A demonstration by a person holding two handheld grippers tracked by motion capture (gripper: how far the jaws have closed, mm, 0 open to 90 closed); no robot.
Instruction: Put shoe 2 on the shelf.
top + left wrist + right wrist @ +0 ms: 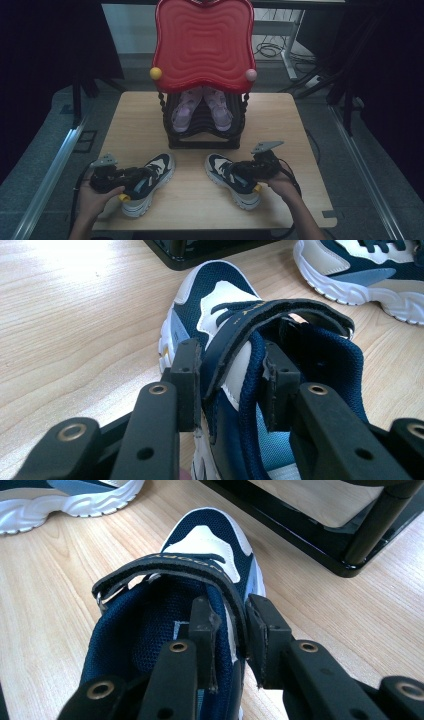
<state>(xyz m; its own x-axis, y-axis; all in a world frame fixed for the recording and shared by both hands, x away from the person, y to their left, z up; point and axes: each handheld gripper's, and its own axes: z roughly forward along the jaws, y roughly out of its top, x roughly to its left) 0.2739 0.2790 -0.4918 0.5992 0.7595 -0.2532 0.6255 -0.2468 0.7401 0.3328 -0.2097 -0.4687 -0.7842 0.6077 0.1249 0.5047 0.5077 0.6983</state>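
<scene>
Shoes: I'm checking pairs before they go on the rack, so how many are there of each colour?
Navy and white shoes on the table: 2, left one, right one
Pink shoes on the rack's lower shelf: 2, and
Total: 4

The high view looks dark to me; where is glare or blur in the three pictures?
High view: dim, black at both sides, only the red tray bright. Left gripper view: glare whitens the table at the upper left; the sneaker is sharp. Right gripper view: even light, the jaws slightly soft.
</scene>
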